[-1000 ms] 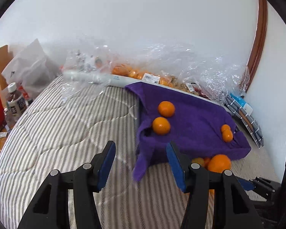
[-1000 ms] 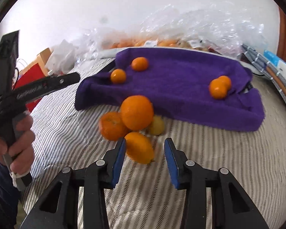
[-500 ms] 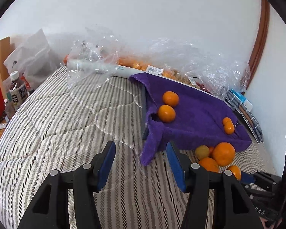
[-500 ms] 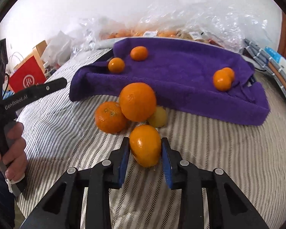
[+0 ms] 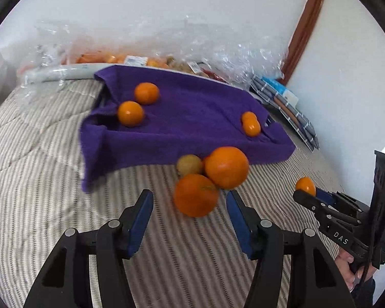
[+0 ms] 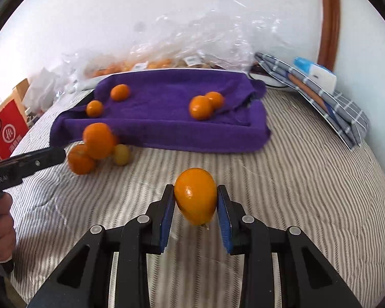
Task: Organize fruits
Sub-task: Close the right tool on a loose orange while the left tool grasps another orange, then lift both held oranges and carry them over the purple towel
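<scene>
Striped quilted bedcover (image 5: 51,169) filling the lower half of the left wrist view, white wall behind. Purple towel (image 5: 192,118) spread at centre, carrying two mandarins (image 5: 137,105) at its left edge and two smaller ones (image 5: 250,124) at right, apparently sorted into pairs by size. Crumpled clear plastic bags (image 5: 218,51) with more fruit along the wall, upper centre. Loose cluster just below the towel's front edge: large orange (image 5: 227,166), nearer orange (image 5: 195,195), yellowish small fruit (image 5: 189,164) behind them. Left gripper (image 5: 190,213) with jaws apart and just widened, nothing pinched, nearer orange lying ahead of the blue pads, likely lined up for a grab. Right gripper (image 5: 306,192) at lower right, small orange showing at its tip.

Same bedcover (image 6: 308,179) across the right wrist view, towel (image 6: 166,118) upper centre, folded checked cloth (image 6: 328,102) at upper right. Right gripper (image 6: 195,200) closed on an oval orange (image 6: 195,196), pads pressing both sides, fruit lifted clear of the cover and well apart from the cluster (image 6: 97,146) at left centre. Probably bound for the towel. Left gripper's finger (image 6: 25,165) reaching in from the left edge toward the cluster, a hand (image 6: 0,220) on its handle.
</scene>
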`<state>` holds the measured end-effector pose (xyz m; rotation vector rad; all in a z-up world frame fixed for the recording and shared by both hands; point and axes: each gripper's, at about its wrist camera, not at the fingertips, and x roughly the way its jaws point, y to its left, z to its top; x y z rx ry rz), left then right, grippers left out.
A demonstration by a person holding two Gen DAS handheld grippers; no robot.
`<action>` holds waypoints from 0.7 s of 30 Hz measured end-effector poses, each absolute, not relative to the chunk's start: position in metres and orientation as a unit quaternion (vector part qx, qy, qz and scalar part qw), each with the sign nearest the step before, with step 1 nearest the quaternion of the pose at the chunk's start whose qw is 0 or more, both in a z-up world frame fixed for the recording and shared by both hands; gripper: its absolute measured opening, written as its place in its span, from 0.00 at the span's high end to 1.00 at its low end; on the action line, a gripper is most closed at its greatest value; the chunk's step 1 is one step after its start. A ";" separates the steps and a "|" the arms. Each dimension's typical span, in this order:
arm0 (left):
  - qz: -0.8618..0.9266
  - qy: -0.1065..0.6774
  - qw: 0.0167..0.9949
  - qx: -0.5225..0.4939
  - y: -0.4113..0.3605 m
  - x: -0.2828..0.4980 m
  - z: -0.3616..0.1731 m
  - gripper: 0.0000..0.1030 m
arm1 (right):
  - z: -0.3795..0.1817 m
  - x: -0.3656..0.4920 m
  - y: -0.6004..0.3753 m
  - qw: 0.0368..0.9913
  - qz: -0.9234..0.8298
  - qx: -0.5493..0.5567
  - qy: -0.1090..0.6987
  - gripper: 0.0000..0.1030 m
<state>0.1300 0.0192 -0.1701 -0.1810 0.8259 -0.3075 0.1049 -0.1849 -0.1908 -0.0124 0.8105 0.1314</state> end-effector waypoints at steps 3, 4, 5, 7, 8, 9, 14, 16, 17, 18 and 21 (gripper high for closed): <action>-0.144 0.410 0.898 -0.063 0.004 0.137 -0.174 0.45 | -0.193 0.104 -0.194 0.917 0.063 0.001 0.393 0.69; -0.141 0.411 0.899 -0.057 0.001 0.138 -0.175 0.45 | -0.194 0.105 -0.194 0.918 0.062 -0.001 0.393 0.69; -0.134 0.412 0.900 -0.052 -0.002 0.140 -0.176 0.45 | -0.195 0.105 -0.196 0.918 0.060 -0.002 0.391 0.69; -0.121 0.417 0.900 -0.051 -0.005 0.144 -0.178 0.45 | -0.196 0.107 -0.199 0.917 0.066 0.010 0.394 0.69; -0.113 0.424 0.897 -0.055 -0.006 0.146 -0.180 0.45 | -0.195 0.107 -0.200 0.917 0.068 0.015 0.393 0.69; -0.109 0.426 0.896 -0.058 -0.005 0.147 -0.181 0.46 | -0.195 0.108 -0.201 0.918 0.068 0.020 0.391 0.69; -0.114 0.434 0.891 -0.074 0.005 0.143 -0.178 0.62 | -0.198 0.108 -0.207 0.914 0.072 0.042 0.396 0.69; -0.109 0.433 0.890 -0.086 0.012 0.140 -0.179 0.62 | -0.198 0.108 -0.208 0.914 0.071 0.046 0.396 0.69; -0.105 0.434 0.891 -0.088 0.014 0.138 -0.179 0.62 | -0.198 0.108 -0.209 0.915 0.070 0.049 0.395 0.69; -0.101 0.433 0.891 -0.090 0.017 0.136 -0.178 0.62 | -0.198 0.107 -0.210 0.915 0.069 0.050 0.394 0.69; -0.095 0.433 0.892 -0.087 0.020 0.132 -0.178 0.62 | -0.198 0.107 -0.211 0.915 0.065 0.055 0.393 0.69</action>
